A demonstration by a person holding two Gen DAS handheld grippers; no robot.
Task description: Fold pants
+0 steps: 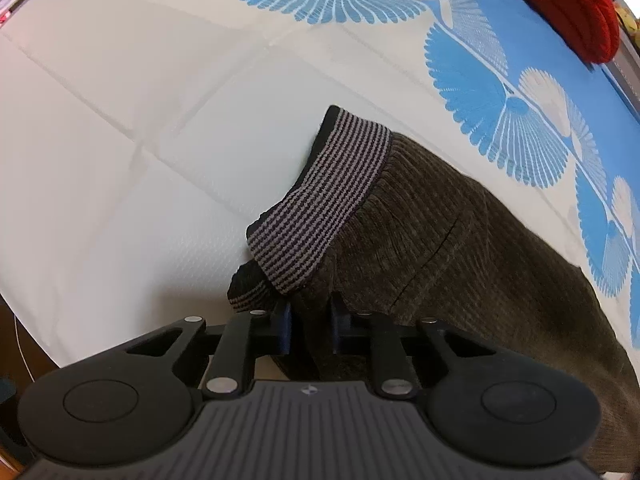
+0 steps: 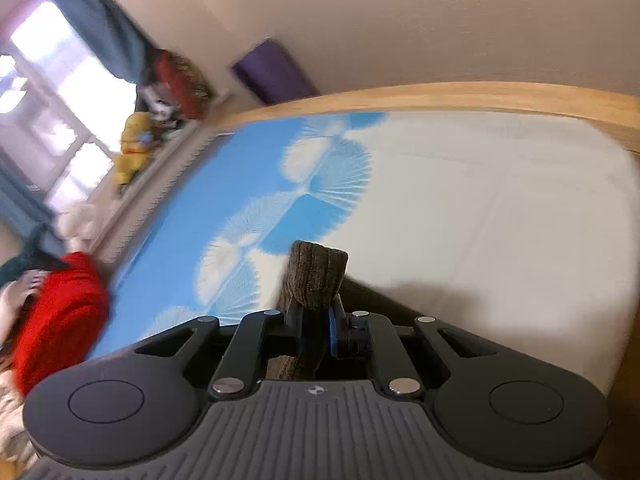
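Observation:
Dark olive-brown corduroy pants with a striped grey-and-black ribbed waistband lie on the bed, stretching to the right in the left wrist view. My left gripper is shut on the pants fabric just below the waistband. In the right wrist view my right gripper is shut on a bunched fold of the pants, which sticks up between the fingers above the bed. That view is motion-blurred.
The bed has a white quilted cover with a blue fan-pattern band. A red knitted garment lies at the far edge; it also shows in the right wrist view. A wooden bed frame, window and clutter are beyond.

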